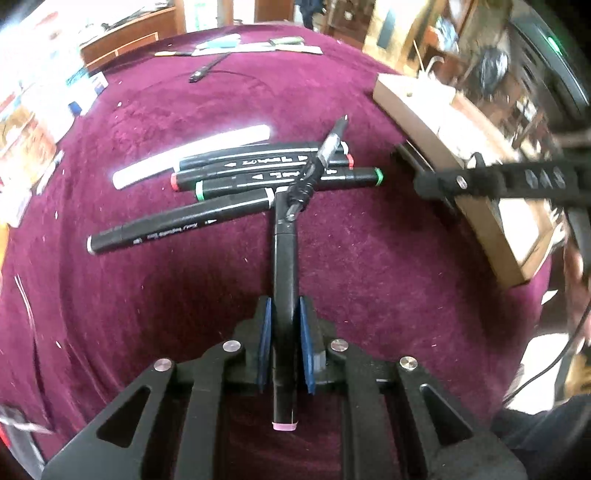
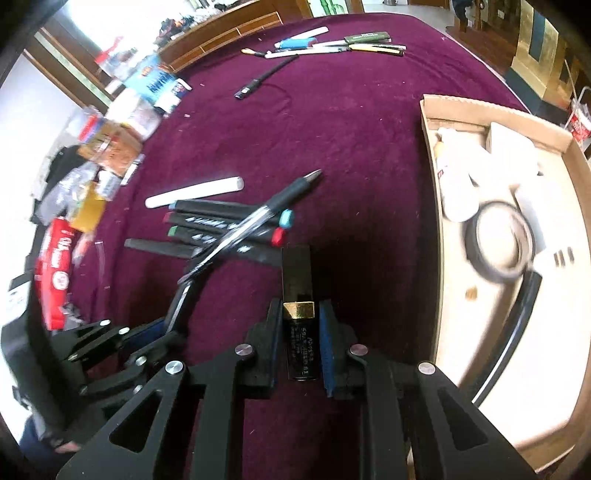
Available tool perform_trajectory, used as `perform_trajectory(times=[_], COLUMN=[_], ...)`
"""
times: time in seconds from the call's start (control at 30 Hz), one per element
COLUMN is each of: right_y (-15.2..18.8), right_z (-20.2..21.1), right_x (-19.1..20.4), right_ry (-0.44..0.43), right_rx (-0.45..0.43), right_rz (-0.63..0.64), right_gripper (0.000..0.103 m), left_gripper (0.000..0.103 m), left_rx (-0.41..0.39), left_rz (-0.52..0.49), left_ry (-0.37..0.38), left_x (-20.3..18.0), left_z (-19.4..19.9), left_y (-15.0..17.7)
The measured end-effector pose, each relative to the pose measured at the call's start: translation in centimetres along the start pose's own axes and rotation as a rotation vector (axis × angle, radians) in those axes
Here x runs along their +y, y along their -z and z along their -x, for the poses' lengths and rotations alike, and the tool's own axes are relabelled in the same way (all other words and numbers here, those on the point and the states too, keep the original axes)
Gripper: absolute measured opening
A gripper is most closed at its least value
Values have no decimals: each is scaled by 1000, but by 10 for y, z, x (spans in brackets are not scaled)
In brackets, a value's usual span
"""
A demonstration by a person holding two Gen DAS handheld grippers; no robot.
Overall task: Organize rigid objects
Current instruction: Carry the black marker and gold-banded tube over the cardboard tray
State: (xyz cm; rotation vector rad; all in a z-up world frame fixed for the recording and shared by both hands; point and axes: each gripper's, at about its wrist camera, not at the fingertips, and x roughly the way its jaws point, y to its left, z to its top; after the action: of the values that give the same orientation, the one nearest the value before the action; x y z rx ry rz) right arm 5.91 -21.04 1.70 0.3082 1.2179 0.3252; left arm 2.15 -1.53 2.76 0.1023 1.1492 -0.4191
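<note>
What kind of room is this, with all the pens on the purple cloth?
Probably a room in someone's home, maybe a living or craft room. A table covered in dark purple cloth holds markers, a cardboard box of odds and ends sits beside them, and wooden furniture stands behind.

The counter [image 2: 351, 140] is covered by a dark red cloth. On it lie a row of black markers [image 2: 221, 229], a white marker [image 2: 195, 192], a cardboard tray [image 2: 430, 177] and more pens [image 2: 332, 44] far back.
</note>
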Motion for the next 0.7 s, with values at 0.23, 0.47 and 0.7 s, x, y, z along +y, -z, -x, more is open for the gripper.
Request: perform_trajectory(times=[0.23, 0.47, 0.7], right_y=[14, 17, 18], right_z=[3, 10, 28], right_x=[7, 10, -12], right_ry=[-68, -119, -152], right_rx=[12, 11, -9], right_rz=[-6, 22, 15], right_gripper=[16, 16, 16], left_gripper=[12, 12, 12], left_rx=[-33, -62, -88], left_rz=[66, 91, 81], left_ry=[57, 44, 31], left_x=[-2, -15, -41], left_z=[12, 27, 36], left_y=[6, 8, -5])
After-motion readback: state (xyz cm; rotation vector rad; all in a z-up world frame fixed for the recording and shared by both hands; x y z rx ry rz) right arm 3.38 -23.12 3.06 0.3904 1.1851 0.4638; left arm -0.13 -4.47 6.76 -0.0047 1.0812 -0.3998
